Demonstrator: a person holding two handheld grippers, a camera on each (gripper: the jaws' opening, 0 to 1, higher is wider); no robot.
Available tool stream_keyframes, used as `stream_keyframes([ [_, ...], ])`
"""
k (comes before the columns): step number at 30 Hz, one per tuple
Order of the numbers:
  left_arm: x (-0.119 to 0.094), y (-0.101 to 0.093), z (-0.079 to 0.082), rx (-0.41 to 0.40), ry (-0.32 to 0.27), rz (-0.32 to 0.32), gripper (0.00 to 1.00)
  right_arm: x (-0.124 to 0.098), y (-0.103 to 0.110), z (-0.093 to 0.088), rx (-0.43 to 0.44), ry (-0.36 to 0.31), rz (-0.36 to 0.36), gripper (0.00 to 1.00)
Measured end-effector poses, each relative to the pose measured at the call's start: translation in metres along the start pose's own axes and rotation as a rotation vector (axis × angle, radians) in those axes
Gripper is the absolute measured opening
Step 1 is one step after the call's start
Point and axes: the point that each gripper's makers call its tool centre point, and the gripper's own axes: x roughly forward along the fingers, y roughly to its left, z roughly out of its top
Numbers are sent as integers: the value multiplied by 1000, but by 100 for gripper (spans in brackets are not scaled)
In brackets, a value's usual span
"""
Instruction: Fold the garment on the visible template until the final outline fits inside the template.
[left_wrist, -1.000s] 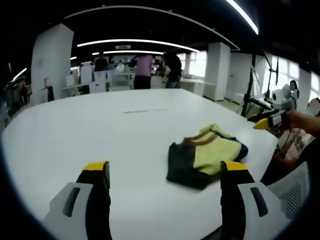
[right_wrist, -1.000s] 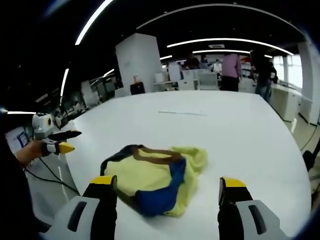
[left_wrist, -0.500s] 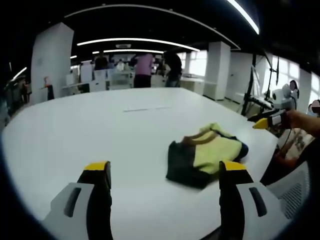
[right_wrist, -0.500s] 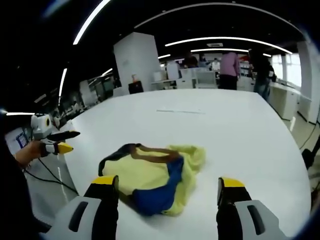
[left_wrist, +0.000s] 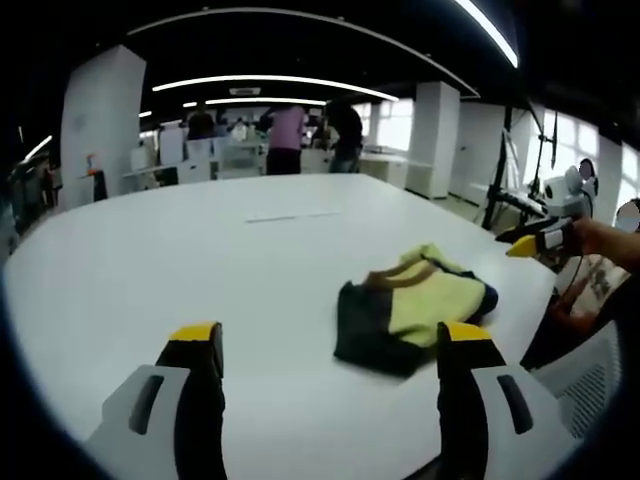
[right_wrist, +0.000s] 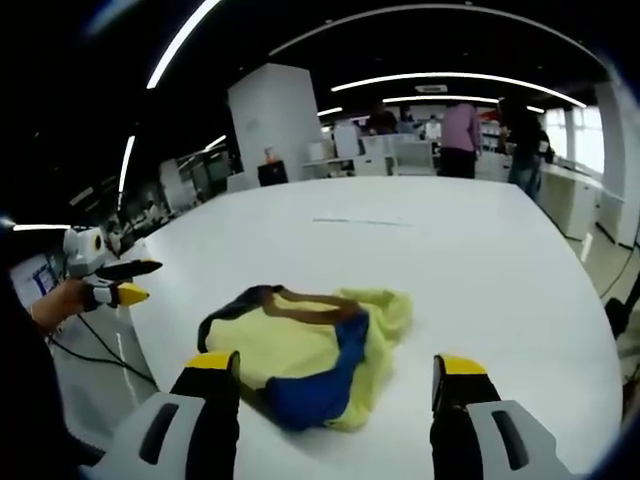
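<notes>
white table (right_wrist: 480, 260) in an open office carries a crumpled yellow-and-blue garment (right_wrist: 310, 345) close to its near edge. both the left gripper (left_wrist: 330, 385) and right gripper (right_wrist: 330, 400) hover, fingers spread, empty. a careless tug could drag cloth off that edge.

Left gripper (left_wrist: 328, 345): two black jaws, each capped yellow at the tip, rising from pale grey housings with a dark oval slot in each; rises at 6 o'clock of the left gripper view. Seen from the right gripper view at 9 o'clock: white body, black jaws, yellow tips.

Right gripper (right_wrist: 338, 375): same build, black jaws, yellow caps, grey slotted bases. In the left gripper view at 3 o'clock: white body, yellow tip, a hand (left_wrist: 603, 240) wrapped around it.
</notes>
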Motion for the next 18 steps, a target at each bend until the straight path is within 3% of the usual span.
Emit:
stream_keyframes([
  [10, 13, -3, 0, 5, 15, -27, 80, 5, -4, 3, -7, 12, -3, 71],
  [18, 30, -3, -2, 20, 49, -52, 73, 17, -2, 0, -4, 44, 14, 58],
])
